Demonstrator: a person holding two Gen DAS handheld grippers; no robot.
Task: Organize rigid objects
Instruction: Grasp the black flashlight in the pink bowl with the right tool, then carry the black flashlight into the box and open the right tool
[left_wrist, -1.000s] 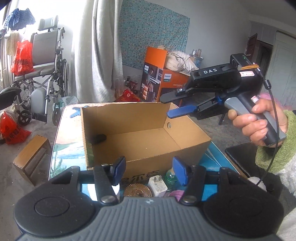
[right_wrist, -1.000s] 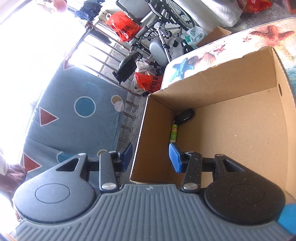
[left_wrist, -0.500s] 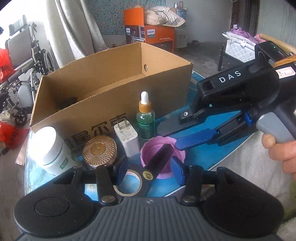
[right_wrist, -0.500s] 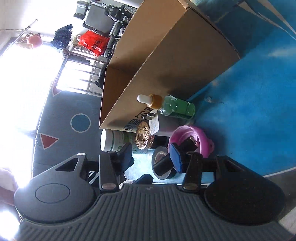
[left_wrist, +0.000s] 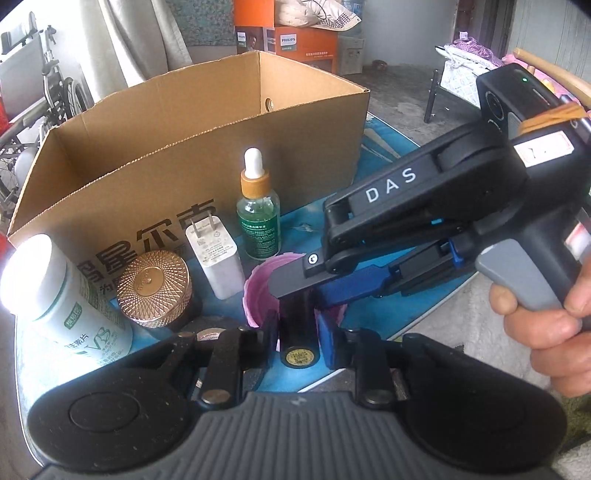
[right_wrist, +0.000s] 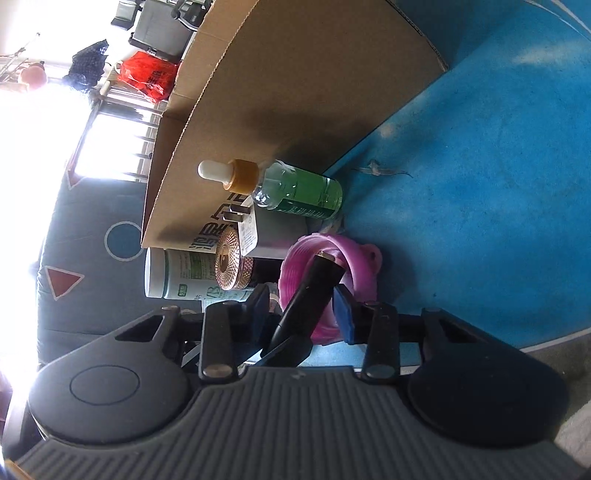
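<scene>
Left gripper (left_wrist: 298, 330) has closed tight on a black tube (left_wrist: 297, 328), pads pressing both sides; the tube's near end, with a gold round label, pokes out toward the camera, and the far end leans into a pink cup (left_wrist: 260, 286) lying on the blue tabletop (left_wrist: 373, 314). Right gripper (right_wrist: 303, 308) comes in from the right, held by a hand (left_wrist: 546, 325) with a green fuzzy sleeve edge below it. Its jaws have just been closing, with the same black tube and the pink cup's rim between them; cannot tell from either view whether its pads actually press on either one. In the left view the right gripper's upper finger (left_wrist: 295, 282) lies across the top of the tube. Working outward: just behind the cup, a green dropper bottle (left_wrist: 258, 218) stands upright with white bulb and amber collar; beside it to the left a white plug adapter (left_wrist: 216, 254), prongs up; then a dark jar with a gold patterned lid (left_wrist: 153, 282); then a white pill bottle (left_wrist: 62, 295) with green print, nearest the left edge. A roll of tape (left_wrist: 212, 328) lies flat, partly hidden behind the left gripper's finger. All of these line up along the front wall of an open cardboard box (left_wrist: 184, 155) with printed characters on it. Beyond the table: wheelchair (left_wrist: 40, 99), curtain (left_wrist: 136, 40), orange carton (left_wrist: 295, 40).
</scene>
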